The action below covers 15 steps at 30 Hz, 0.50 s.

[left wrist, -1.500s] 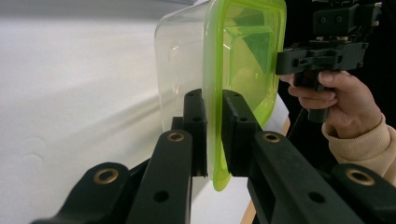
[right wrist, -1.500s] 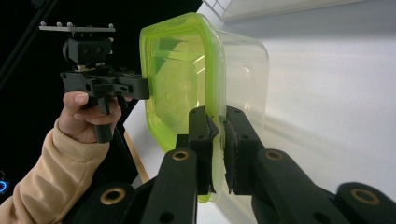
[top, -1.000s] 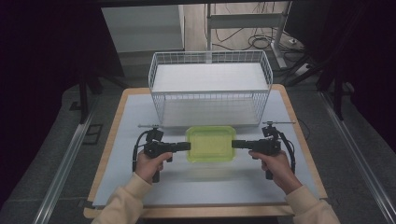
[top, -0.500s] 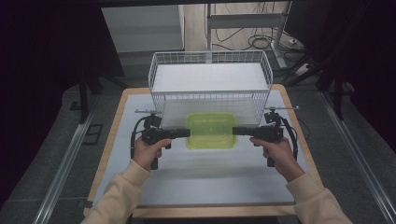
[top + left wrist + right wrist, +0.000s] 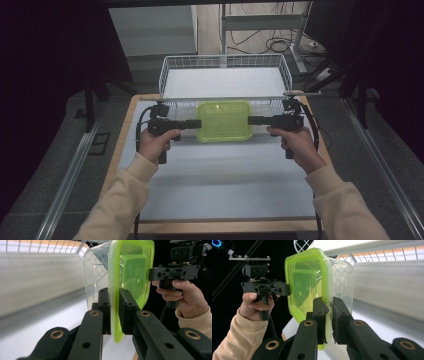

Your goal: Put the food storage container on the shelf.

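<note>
A white wire basket (image 5: 225,75) stands just beyond both grippers. Between them hangs a clear box (image 5: 224,120) with a green lid, clear of the table (image 5: 215,175). The left gripper (image 5: 196,124) clamps one lid edge, the right gripper (image 5: 251,120) the opposite edge.

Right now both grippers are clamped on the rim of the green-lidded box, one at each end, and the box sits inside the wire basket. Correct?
Not quite. The left gripper and right gripper do clamp the green-lidded box at its ends, but it is not inside the wire basket. The high view shows it held in front of the near wall, above the table.
</note>
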Tool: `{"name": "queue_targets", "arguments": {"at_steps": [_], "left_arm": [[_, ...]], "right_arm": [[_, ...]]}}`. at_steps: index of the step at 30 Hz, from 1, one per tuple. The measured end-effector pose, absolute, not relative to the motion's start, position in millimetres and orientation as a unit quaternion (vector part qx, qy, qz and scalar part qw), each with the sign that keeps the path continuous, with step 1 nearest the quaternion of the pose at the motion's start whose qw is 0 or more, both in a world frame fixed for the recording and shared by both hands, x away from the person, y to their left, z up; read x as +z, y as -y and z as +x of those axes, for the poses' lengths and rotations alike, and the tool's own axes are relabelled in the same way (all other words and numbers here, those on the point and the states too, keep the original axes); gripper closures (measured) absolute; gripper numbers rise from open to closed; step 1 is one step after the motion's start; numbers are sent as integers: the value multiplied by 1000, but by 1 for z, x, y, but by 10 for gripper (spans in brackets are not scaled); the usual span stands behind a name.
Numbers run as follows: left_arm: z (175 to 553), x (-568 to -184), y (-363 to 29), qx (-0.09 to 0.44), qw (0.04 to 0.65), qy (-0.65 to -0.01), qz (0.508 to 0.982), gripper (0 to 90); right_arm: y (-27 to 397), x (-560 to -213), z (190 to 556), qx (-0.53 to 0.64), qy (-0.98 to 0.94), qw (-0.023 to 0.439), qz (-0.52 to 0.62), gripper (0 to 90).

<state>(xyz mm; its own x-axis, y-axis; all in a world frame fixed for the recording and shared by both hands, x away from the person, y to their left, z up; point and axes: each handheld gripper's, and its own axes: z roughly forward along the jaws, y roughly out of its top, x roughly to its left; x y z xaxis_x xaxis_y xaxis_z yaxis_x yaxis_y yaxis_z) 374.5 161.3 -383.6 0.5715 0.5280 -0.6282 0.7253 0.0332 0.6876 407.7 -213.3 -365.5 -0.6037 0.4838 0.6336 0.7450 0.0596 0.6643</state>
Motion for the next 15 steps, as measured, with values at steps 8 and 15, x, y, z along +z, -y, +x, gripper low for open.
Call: {"name": "queue_targets", "arguments": {"at_steps": [8,15], "left_arm": [[397,-368,-164,-92,559,-458,685,816],[416,-358,-165,-92,559,-463,682,816]], "right_arm": [[211,-347,429,-537,717,120,-429,827],[208,-336,448,-535,718,116,-430,826]]}}
